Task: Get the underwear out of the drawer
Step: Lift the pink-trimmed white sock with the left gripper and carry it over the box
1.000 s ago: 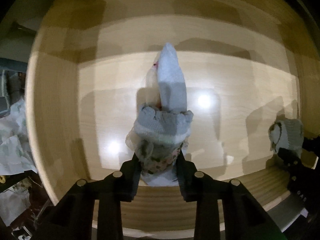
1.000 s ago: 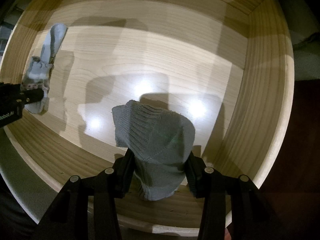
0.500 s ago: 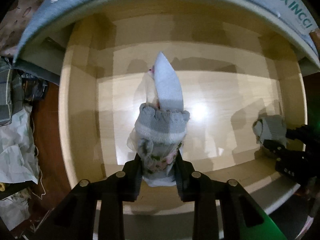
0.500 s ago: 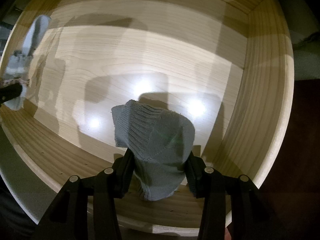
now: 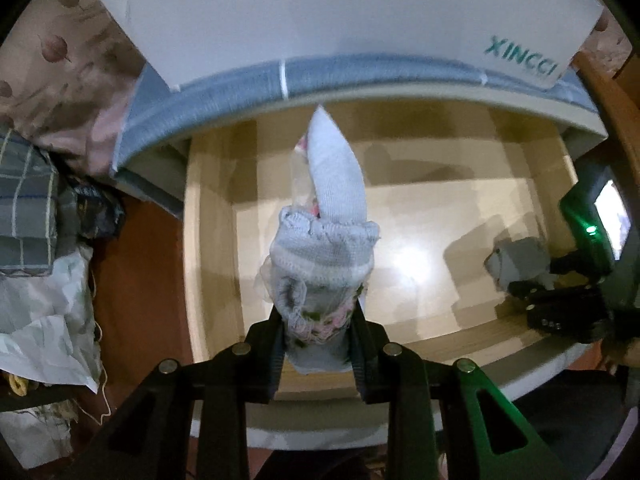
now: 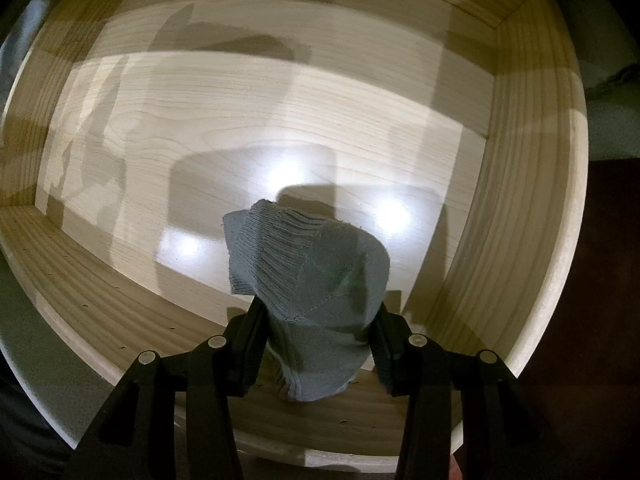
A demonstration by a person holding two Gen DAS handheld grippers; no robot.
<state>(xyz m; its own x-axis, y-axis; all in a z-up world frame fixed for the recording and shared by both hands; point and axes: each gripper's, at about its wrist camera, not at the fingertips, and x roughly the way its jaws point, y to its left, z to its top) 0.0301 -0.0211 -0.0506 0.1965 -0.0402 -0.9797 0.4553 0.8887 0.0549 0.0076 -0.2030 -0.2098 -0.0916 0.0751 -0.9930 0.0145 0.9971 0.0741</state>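
Item one: left gripper [image 5: 318, 344], black, two-fingered, pointing steeply down. Jaws clamped narrow on a pale grey-white bundle of soft garments [image 5: 324, 264], with a floral pink-and-green piece bunched at the pads and a ribbed scalloped cuff above it. The bundle's long axis runs straight out along the fingers, ending in a tapered white tip directly ahead of the tool. It appears to hang clear of the wooden floor.

Item two: right gripper [image 6: 318, 336], black, two-fingered, pointing straight down into the drawer. Jaws closed partway on a folded blue-grey ribbed knit garment [image 6: 308, 292], which fills the gap between the pads and bulges forward of them. Whether its lower edge touches the floor cannot be told.

Item three: light wooden drawer with pale grained floor [image 6: 280, 120], lying below and ahead of both tools. No loose garment shows on the floor in either view.

Item four: white mattress with teal lettering and grey piped edge [image 5: 320, 20], ahead of and above the left tool, over the drawer's far side.

Governing relation: each garment is already at its tool's pads, so the way out is upward and back over the near drawer wall. Judged from the left view, the left tool stands higher above the drawer, the right one deeper and off to its right.
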